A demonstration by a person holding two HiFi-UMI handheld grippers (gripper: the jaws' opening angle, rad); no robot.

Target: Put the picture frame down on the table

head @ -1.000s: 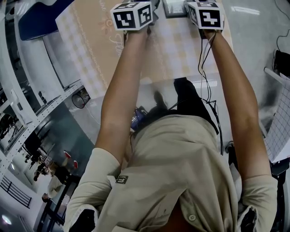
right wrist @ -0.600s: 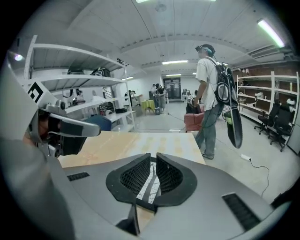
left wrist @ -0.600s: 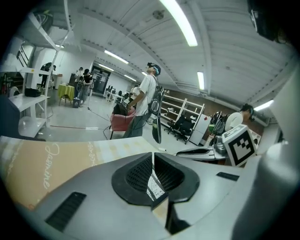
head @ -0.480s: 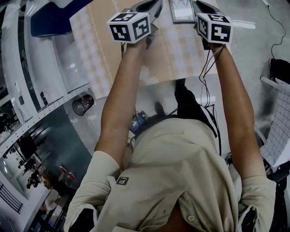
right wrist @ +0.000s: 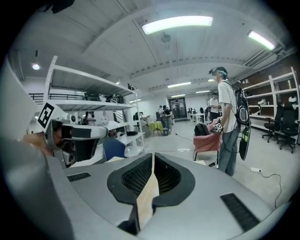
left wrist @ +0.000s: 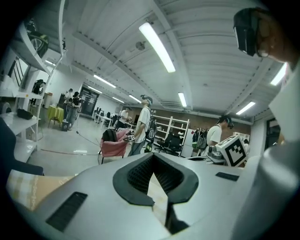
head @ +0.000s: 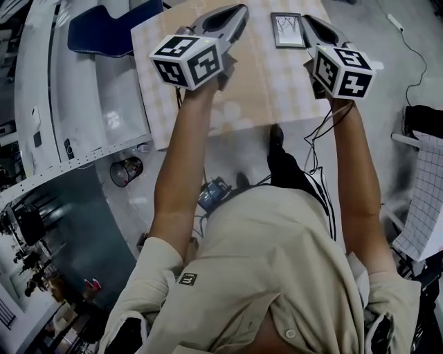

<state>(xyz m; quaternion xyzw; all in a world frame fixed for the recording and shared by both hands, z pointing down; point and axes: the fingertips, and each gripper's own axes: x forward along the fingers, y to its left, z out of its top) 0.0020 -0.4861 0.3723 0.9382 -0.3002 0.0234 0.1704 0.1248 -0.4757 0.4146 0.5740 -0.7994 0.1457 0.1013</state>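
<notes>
Picture frame [head: 288,30] lies flat on the bench [head: 256,90], at 12 o'clock in the head view, apart from both tools.

Left tool [head: 239,8]: jaws have just been closing and are now pressed together with nothing between them. The frame sits at its 3 o'clock.

Right tool [head: 307,19]: jaws pressed together, empty. The frame is just beside it, at its 9 o'clock.
</notes>
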